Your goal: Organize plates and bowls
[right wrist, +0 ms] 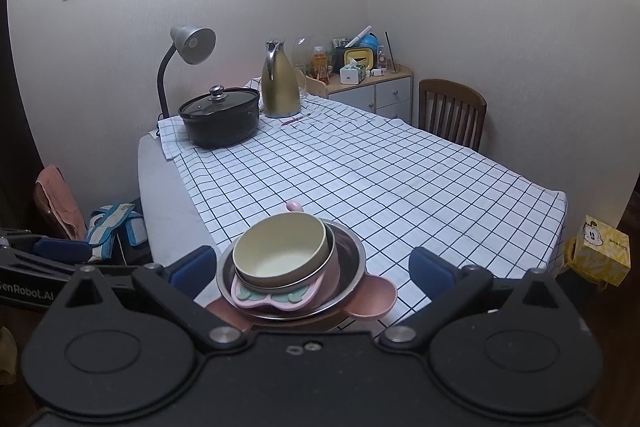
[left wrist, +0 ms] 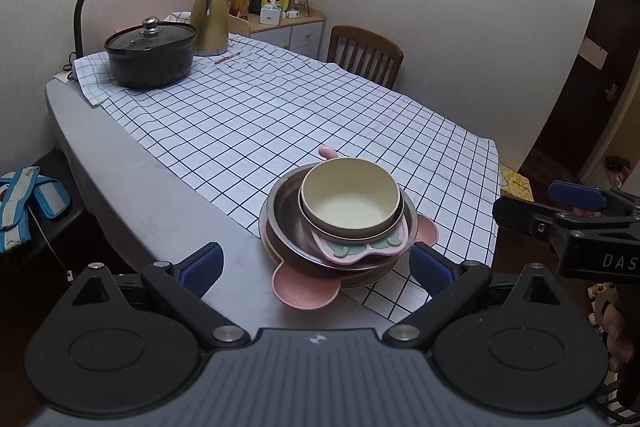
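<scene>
We hold both grippers back from the stack: cream bowl (left wrist: 351, 201) nested on the pink dish (left wrist: 356, 247), steel bowl (left wrist: 288, 219) and pink plate (left wrist: 304, 287), at the surface's near edge. The left gripper (left wrist: 316, 267) and right gripper (right wrist: 312, 267) jaws stand wide apart, empty. Stacking looks finished; next we judge whether anything needs straightening.

Dim, flat indoor light in both views, cool and slightly grey, from no visible source. Grey gooseneck desk lamp (right wrist: 188, 59) at the far left corner of the table (left wrist: 132, 195) apparently unlit. Soft, short shadows only. Faint glare on the round steel bowl (left wrist: 288, 223) and the gold metal jug (right wrist: 279, 87). Strong fisheye bending toward the borders, black vignette in the corners. Centre sharp; near claw bodies slightly soft, some grain in dark areas.
</scene>
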A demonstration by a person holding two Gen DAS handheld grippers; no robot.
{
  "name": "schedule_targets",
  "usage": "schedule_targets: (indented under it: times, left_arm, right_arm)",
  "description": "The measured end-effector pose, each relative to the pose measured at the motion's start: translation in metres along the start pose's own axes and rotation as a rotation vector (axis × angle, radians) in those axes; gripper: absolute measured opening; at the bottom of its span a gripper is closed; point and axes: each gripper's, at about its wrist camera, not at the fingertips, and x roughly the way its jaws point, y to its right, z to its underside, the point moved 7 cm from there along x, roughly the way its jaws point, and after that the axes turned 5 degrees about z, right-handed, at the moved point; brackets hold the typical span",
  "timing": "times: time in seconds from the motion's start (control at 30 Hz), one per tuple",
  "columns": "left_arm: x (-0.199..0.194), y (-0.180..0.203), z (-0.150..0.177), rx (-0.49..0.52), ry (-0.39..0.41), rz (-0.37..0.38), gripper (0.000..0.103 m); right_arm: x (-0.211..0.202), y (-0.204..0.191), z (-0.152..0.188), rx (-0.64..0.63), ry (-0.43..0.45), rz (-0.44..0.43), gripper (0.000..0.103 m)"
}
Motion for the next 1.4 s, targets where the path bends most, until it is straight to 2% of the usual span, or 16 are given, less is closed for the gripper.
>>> schedule_targets:
  times: [1.4]
  left_arm:
    - [0.0004,-0.0066,-0.0044,0.036,-0.019,0.047,0.100]
  right_arm:
    - [0.0037,-0.0025,0.0026,0.042,-0.042,0.017,0.103]
